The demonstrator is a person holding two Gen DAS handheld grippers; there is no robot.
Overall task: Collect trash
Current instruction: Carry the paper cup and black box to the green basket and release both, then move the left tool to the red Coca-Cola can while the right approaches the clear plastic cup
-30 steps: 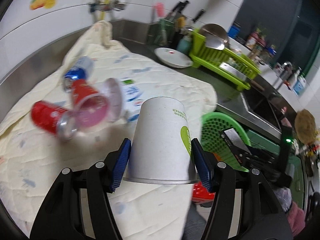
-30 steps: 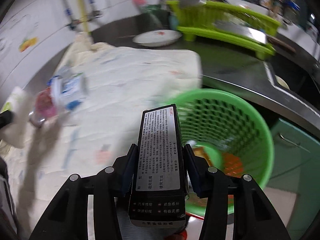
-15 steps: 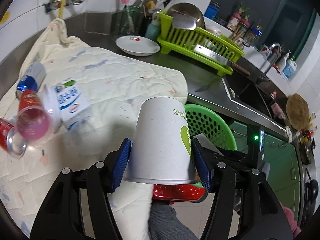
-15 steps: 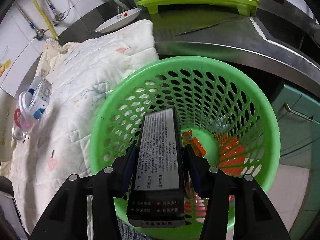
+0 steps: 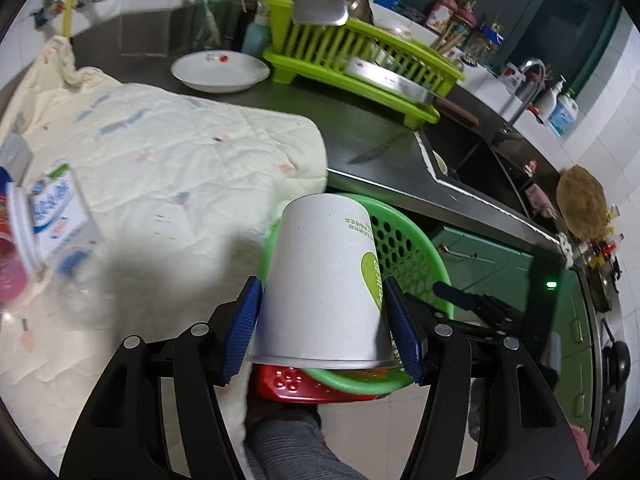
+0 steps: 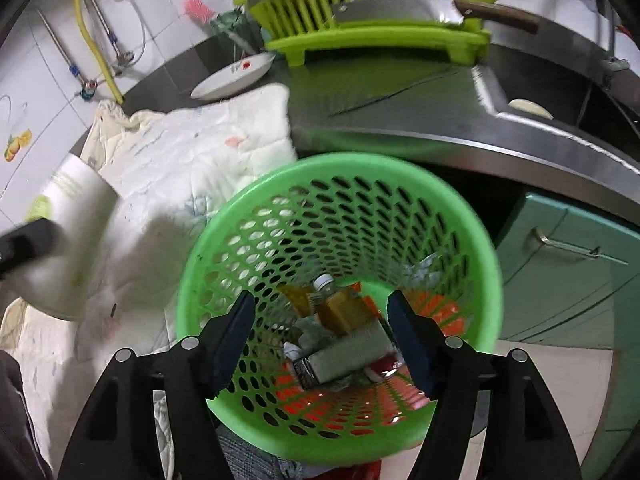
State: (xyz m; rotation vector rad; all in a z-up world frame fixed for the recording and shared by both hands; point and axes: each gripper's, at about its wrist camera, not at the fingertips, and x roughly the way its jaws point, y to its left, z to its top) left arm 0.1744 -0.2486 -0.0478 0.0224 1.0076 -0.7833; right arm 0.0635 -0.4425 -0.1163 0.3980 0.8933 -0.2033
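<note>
While your left gripper (image 5: 322,316) clamps an upturned white paper cup (image 5: 320,284), your right gripper (image 6: 320,336) hangs empty over the green basket (image 6: 476,240).

Your left fingers press both sides of the cup, whose rim sits just above the basket's near edge. Your right fingers are spread wide, holding nothing; directly below them, in the basket's bottom, lie a black box (image 6: 344,352) and a yellow bottle (image 6: 340,308). Left of the basket, a cream quilt (image 6: 192,160) covers the tabletop.

cup (image 5: 320,280): matt paper | basket (image 6: 472,224): glossy perforated plastic | counter (image 6: 400,120): brushed metal | cloth (image 5: 180,168): quilted fabric
</note>
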